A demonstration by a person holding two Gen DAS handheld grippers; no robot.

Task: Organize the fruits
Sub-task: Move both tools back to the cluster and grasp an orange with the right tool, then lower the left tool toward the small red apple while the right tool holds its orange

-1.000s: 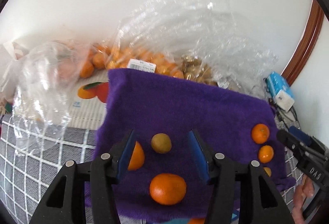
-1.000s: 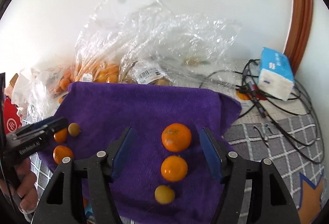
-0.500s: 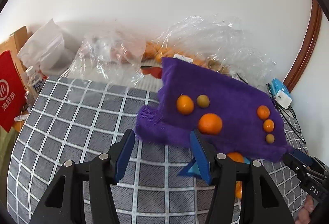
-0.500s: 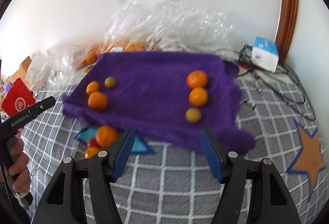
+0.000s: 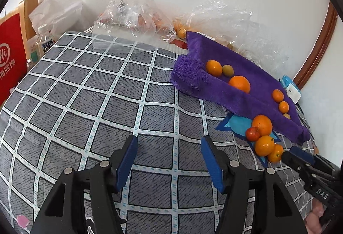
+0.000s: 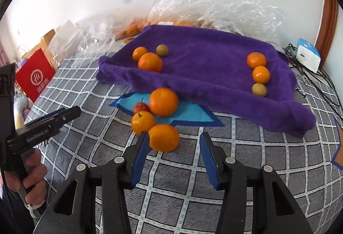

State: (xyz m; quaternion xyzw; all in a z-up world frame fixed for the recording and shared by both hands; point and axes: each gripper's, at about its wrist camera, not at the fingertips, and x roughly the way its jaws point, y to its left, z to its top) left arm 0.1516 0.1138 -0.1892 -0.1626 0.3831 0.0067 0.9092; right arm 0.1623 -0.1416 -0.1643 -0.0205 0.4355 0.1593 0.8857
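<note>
A purple towel [image 6: 203, 66] lies on the checked cloth. On it are two groups of fruit: two oranges and a greenish fruit at the left [image 6: 150, 61], two oranges and a yellowish fruit at the right [image 6: 260, 74]. In front of the towel, three oranges and a small red apple [image 6: 140, 107] sit by a blue star patch [image 6: 188, 115]. My right gripper [image 6: 173, 141] is open, its left finger beside the nearest orange [image 6: 164, 137]. My left gripper [image 5: 168, 145] is open and empty over bare cloth, left of the loose fruit [image 5: 262, 125].
Clear plastic bags of oranges [image 5: 137, 17] lie along the back wall. A red paper bag [image 6: 35, 78] and a water bottle [image 5: 44, 41] stand at the left. A blue tissue pack [image 6: 307, 55] and black cables [image 6: 310, 79] lie at the right.
Both grippers have pulled back and away from the towel. The loose fruit on the blue patch has come into view, and the right gripper now sits close to it.
</note>
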